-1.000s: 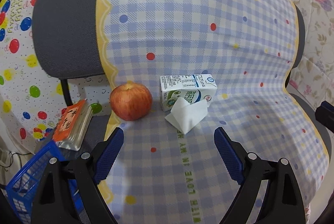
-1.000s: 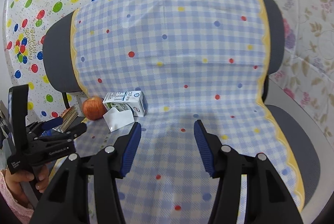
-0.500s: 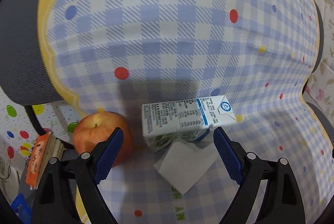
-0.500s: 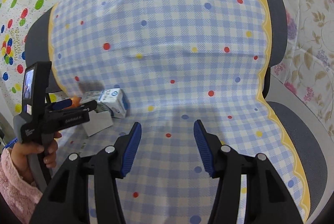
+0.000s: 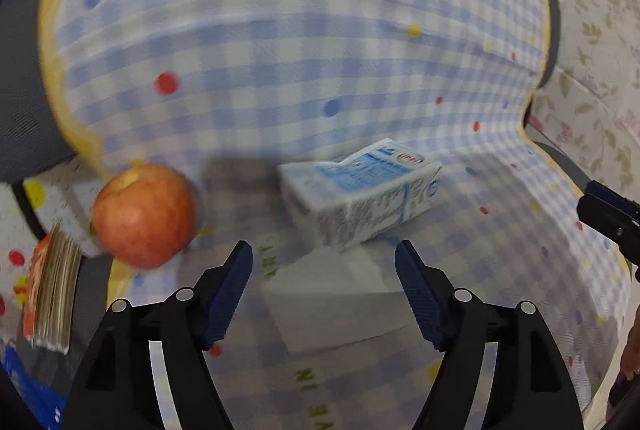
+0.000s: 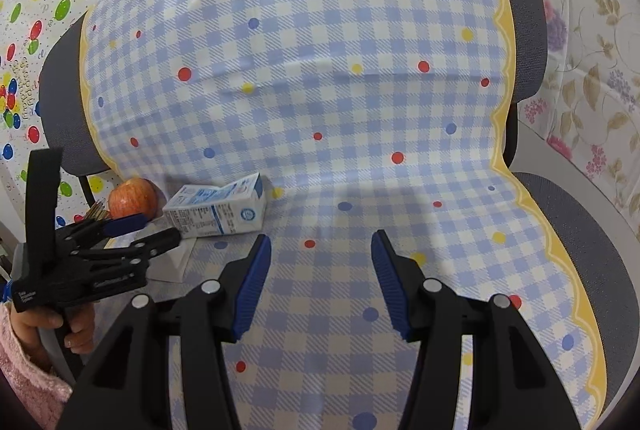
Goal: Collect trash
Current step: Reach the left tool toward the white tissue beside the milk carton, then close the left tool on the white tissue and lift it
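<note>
The left gripper (image 5: 323, 262), its jaws just narrowed, is held open over a white napkin (image 5: 340, 302), before a milk carton (image 5: 360, 193) and apple (image 5: 144, 213).
</note>
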`<state>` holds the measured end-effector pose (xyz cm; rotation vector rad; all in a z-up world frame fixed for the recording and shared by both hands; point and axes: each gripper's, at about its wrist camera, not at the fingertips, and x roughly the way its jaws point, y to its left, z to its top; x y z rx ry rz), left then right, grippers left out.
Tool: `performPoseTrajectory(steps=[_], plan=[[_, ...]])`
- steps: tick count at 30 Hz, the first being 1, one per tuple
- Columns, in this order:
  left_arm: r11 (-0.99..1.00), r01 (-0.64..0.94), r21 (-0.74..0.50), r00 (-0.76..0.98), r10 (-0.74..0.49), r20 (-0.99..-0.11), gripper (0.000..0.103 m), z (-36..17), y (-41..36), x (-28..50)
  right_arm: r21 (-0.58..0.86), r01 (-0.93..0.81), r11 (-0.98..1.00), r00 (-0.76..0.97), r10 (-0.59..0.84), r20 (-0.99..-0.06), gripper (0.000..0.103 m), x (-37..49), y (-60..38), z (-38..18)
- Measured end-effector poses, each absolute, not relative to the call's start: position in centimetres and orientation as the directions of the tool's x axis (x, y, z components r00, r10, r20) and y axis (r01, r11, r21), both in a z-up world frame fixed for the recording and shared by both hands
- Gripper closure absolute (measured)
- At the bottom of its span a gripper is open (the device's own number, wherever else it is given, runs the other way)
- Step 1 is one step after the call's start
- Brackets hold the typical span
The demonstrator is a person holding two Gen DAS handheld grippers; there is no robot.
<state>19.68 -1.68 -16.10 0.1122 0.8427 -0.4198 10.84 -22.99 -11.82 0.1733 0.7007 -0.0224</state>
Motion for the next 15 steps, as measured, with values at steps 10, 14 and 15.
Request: performPoseTrajectory(steps=[10, 14, 15], plan=[[0.923, 0.38, -0.064, 0.549, -0.281, -0.787, 0.046, -18.3, -1.2, 21.0, 0.164, 0.047, 0.985, 0.748, 0.074, -0.659, 0.051, 12.3, -21.4, -12.5], [0.938, 0.339, -0.07, 0.564, -0.262, -0.783, 0.07, -18.2, -0.3, 20.5, 0.159, 0.038, 0.987, 0.745, 0.078, -0.662, 0.051, 12.6, -20.9, -12.5], [0.941, 0.332, -0.068, 0.569, -0.258, -0.781, 0.072, -18.0, 0.3, 20.2, 0.16, 0.036, 0.987, 0.743, 0.081, -0.664, 0.051, 12.8, -20.8, -12.6]])
